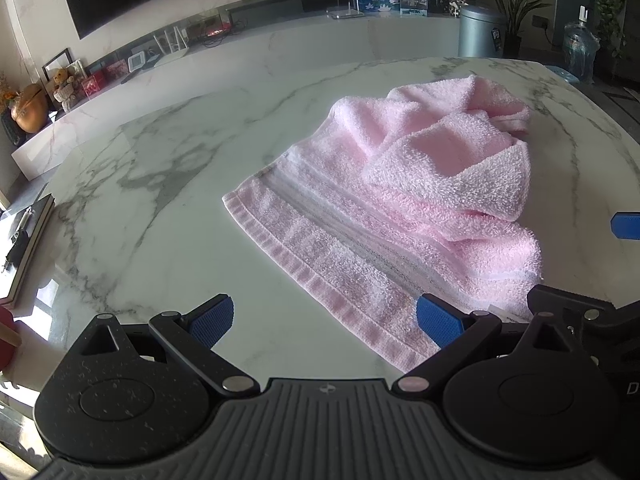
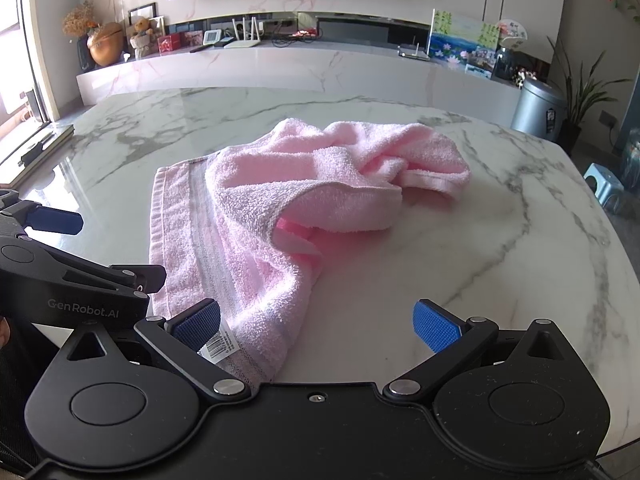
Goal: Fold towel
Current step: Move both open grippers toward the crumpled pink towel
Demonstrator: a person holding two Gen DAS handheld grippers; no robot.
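A pink towel lies crumpled on the white marble table, its striped hem spread flat toward me and the far part bunched up. My left gripper is open just before the hem's near edge, with nothing between its blue pads. In the right wrist view the same towel lies ahead and to the left, a barcode label at its near corner. My right gripper is open, its left pad beside that corner. The left gripper shows at the left edge.
A book or tablet lies near the table's left edge. Beyond the table stand a marble TV console, a grey bin, potted plants and a small blue stool. Bare marble spreads right of the towel.
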